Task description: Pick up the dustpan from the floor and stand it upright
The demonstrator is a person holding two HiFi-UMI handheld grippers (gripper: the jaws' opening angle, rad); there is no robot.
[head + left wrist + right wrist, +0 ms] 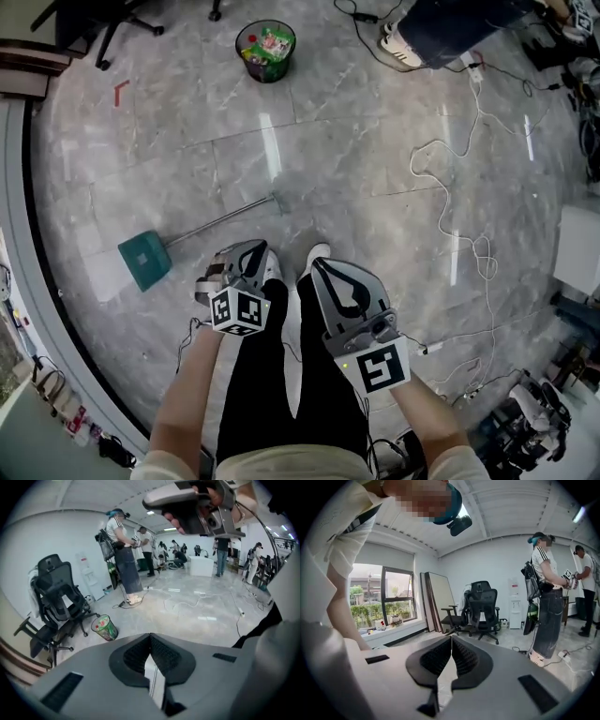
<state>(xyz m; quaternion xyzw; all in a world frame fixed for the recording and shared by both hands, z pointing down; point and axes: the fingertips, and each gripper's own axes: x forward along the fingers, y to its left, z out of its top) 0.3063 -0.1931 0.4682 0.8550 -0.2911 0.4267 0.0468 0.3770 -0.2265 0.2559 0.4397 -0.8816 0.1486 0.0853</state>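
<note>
Both hand-held grippers are up in front of my legs, above my white shoes (319, 253). Left hand-held gripper (251, 251): its own view shows the jaws together at the tips (150, 635), nothing between them. Right hand-held gripper (323, 267): jaws likewise together (451, 637) and empty.

Dustpan (144, 261): teal, lying flat on the floor (375, 150), ahead and to the left of my feet. Its metal handle runs up and to the right from the pan. It is clear of both grippers.

Surface: grey, marble-look polished tiles with bright streaks of reflected ceiling light. White cables (469, 234) trail loosely across the right side. A mesh wastebasket (266, 51) holding colourful wrappers stands further out, well apart from the dustpan.

Room: white walls. There is a black office chair (483, 604), a window (379, 597) with greenery outside, and a person (546, 592) standing nearby.
</note>
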